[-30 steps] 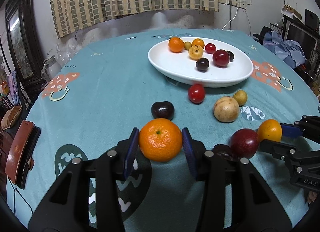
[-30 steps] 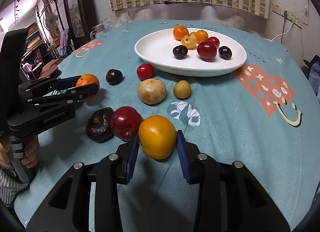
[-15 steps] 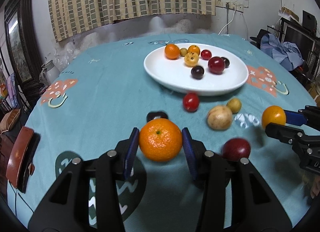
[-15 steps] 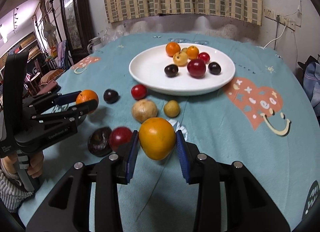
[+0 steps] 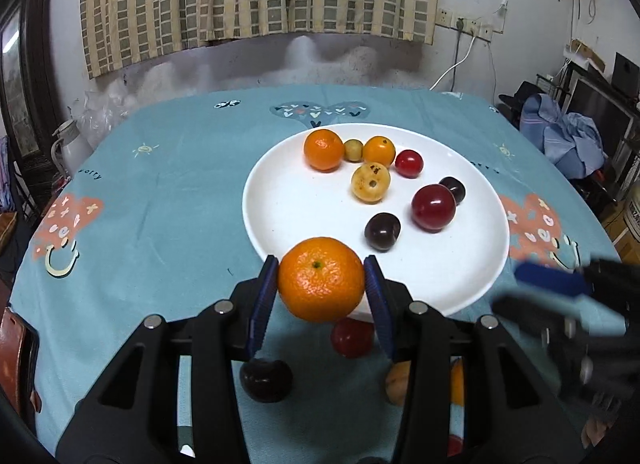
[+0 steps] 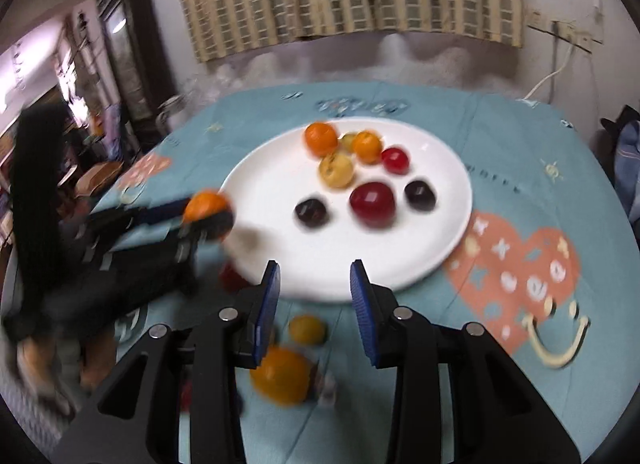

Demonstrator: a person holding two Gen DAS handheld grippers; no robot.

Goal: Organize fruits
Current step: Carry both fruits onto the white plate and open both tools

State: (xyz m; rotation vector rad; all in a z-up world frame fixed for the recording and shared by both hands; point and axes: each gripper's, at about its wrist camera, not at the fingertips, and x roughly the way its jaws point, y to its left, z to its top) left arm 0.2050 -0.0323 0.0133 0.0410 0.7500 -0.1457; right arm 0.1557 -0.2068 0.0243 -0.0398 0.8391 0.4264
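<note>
Gripping a mandarin [image 5: 320,288] squarely between its blue pads, the left claw [image 5: 321,282] is hanging over the near rim of the white plate [image 5: 288,216] in the left wrist view. The plate's bare patch is lying at about 12 o'clock from the held fruit, just beyond it. The fruits already on the plate are clustering from 12 to 2 o'clock, farther back. Loose fruits are sitting on the teal counter [image 5: 168,192] at 6 o'clock, under the claw's fingers. For this hand the coming move looks like a short carry straight ahead and a release onto that bare patch.

Turning to the right wrist view, which is blurring heavily, the right claw [image 6: 314,288] is showing its pads standing a narrow way apart, with only plate and cloth visible between them. A yellow-orange fruit [image 6: 282,374] is lying at about 7 o'clock from the pads, low beside the left finger and out of the grip. Whether it is resting on the counter or dropping cannot be told. The plate is sitting at 12 o'clock, so this claw is pointing away from its fruit. It would probably have to come back and down toward 7 o'clock first. The left claw, at 9 o'clock with the mandarin at the plate's left rim, is the one nearer to a placing.
</note>
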